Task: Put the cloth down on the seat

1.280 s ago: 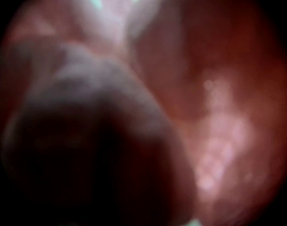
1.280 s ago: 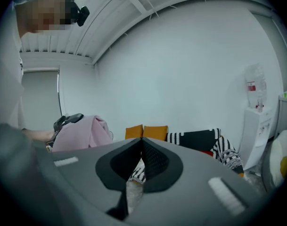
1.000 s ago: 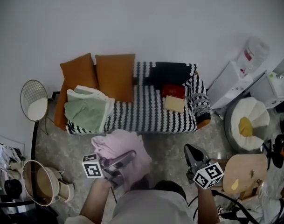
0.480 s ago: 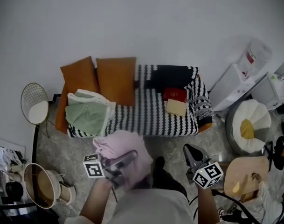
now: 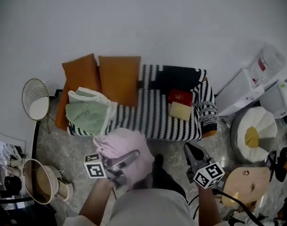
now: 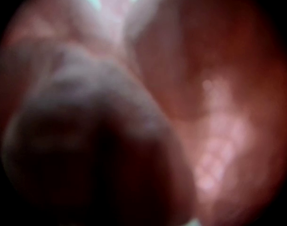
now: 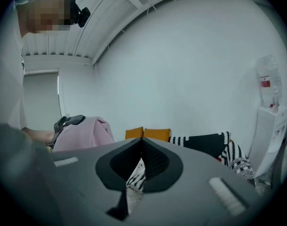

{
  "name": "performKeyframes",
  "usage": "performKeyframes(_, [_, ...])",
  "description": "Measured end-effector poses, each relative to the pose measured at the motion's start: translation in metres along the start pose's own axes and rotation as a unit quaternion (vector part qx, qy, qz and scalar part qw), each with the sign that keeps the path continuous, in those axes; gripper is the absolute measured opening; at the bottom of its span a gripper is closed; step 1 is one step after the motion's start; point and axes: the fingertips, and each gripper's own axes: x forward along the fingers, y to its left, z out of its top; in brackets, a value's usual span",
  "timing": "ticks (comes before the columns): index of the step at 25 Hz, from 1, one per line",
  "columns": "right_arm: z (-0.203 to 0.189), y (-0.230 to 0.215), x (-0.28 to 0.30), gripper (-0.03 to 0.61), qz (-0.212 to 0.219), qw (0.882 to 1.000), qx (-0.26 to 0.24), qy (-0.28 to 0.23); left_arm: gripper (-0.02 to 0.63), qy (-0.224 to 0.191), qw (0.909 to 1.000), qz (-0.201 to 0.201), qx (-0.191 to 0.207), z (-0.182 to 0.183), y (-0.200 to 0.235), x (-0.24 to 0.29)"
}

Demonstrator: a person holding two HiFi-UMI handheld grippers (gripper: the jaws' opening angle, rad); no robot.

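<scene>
A pink cloth (image 5: 119, 142) is bunched up in my left gripper (image 5: 134, 155), which is shut on it just in front of the sofa's front edge. The cloth (image 6: 214, 126) fills the left gripper view as a blurred pink mass, hiding the jaws. The striped sofa seat (image 5: 152, 114) lies just beyond it. My right gripper (image 5: 189, 150) hovers to the right at about the same distance from the sofa, shut with nothing in it. In the right gripper view its jaws (image 7: 142, 140) meet at the tips, with the pink cloth (image 7: 82, 133) at left.
On the seat lie a folded green cloth (image 5: 89, 112) at left and a red item (image 5: 180, 98) with a beige one (image 5: 180, 111) at right. Two orange cushions (image 5: 117, 76) lean on the back. A wire stool (image 5: 35, 102), basket (image 5: 39, 185), white pouf (image 5: 254, 135) and wooden stool (image 5: 242, 185) flank the sofa.
The person has stepped toward the sofa, which now sits slightly nearer in view. Both grippers came along, the left still gripping the pink cloth. A foot now shows between them.
</scene>
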Motion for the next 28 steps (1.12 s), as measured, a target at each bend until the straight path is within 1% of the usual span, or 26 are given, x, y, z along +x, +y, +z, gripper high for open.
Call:
performKeyframes(5, [0.000, -0.035, 0.021, -0.005, 0.014, 1.000, 0.006, 0.023, 0.100, 0.000, 0.9998, 0.021, 0.004, 0.009, 0.031, 0.029])
performKeyframes(13, [-0.004, -0.098, 0.060, -0.005, 0.031, 0.999, 0.016, 0.040, 0.100, 0.005, 0.9979, 0.064, 0.011, 0.024, 0.095, 0.075])
performKeyframes(16, [-0.011, -0.120, 0.072, -0.005, 0.035, 0.998, 0.025, 0.047, 0.100, 0.013, 0.9962, 0.082, 0.023, 0.026, 0.121, 0.093])
performKeyframes(20, [-0.024, -0.148, 0.087, -0.005, 0.039, 0.997, 0.042, 0.061, 0.096, 0.031, 0.9920, 0.109, 0.056, 0.025, 0.162, 0.115])
performKeyframes(22, [-0.031, -0.161, 0.095, -0.005, 0.042, 0.996, 0.048, 0.067, 0.094, 0.034, 0.9902, 0.117, 0.069, 0.025, 0.184, 0.126])
performKeyframes(25, [-0.039, -0.180, 0.105, -0.005, 0.048, 0.994, 0.055, 0.078, 0.094, 0.031, 0.9874, 0.135, 0.076, 0.026, 0.216, 0.139])
performKeyframes(28, [-0.044, -0.199, 0.116, -0.005, 0.056, 0.994, 0.059, 0.080, 0.094, 0.035, 0.9823, 0.164, 0.084, 0.027, 0.249, 0.151])
